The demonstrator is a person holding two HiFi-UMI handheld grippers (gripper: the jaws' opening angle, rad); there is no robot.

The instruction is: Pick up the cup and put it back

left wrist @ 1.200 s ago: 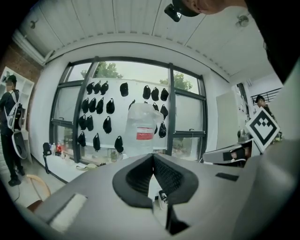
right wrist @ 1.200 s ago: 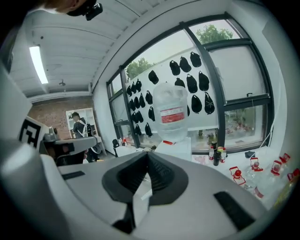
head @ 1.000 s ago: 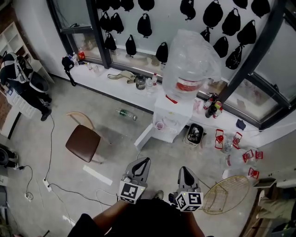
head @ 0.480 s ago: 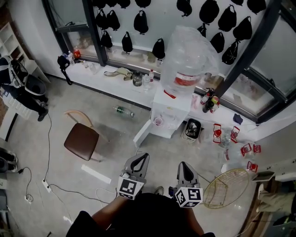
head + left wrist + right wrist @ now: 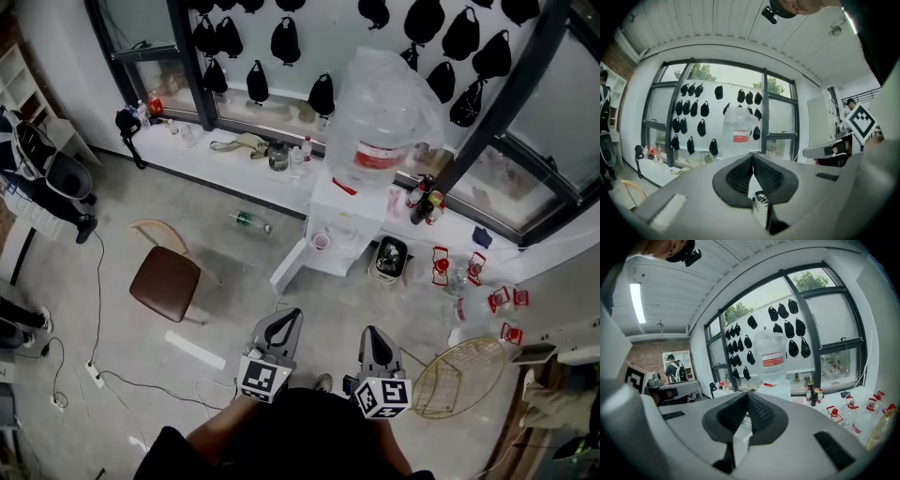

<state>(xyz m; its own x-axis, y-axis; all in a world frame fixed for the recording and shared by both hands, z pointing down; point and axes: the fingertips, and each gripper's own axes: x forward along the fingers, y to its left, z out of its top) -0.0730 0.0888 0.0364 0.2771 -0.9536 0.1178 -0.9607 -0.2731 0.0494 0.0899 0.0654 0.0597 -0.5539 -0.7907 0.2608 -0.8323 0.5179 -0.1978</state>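
A small pink-rimmed cup (image 5: pixel 322 242) stands in the tap bay of the white water dispenser (image 5: pixel 349 217), which carries a big clear bottle (image 5: pixel 384 108). My left gripper (image 5: pixel 287 319) and right gripper (image 5: pixel 374 337) are held side by side near my body, well short of the dispenser. Both are shut with nothing between the pads. In the left gripper view the jaws (image 5: pixel 753 157) meet in front of the bottle (image 5: pixel 737 131). The right gripper's jaws (image 5: pixel 746 396) also touch, below the bottle (image 5: pixel 771 357). The cup does not show in either gripper view.
A brown chair (image 5: pixel 167 283) stands on the floor at left, with a fallen bottle (image 5: pixel 246 222) beyond it. A small bin (image 5: pixel 390 258) sits right of the dispenser, beside several red-capped containers (image 5: pixel 469 270). A wire basket (image 5: pixel 457 384) lies at right; cables (image 5: pixel 103 375) at left.
The head view has shifted slightly, so the dispenser sits a little higher in the frame. Both grippers stay shut in much the same place.
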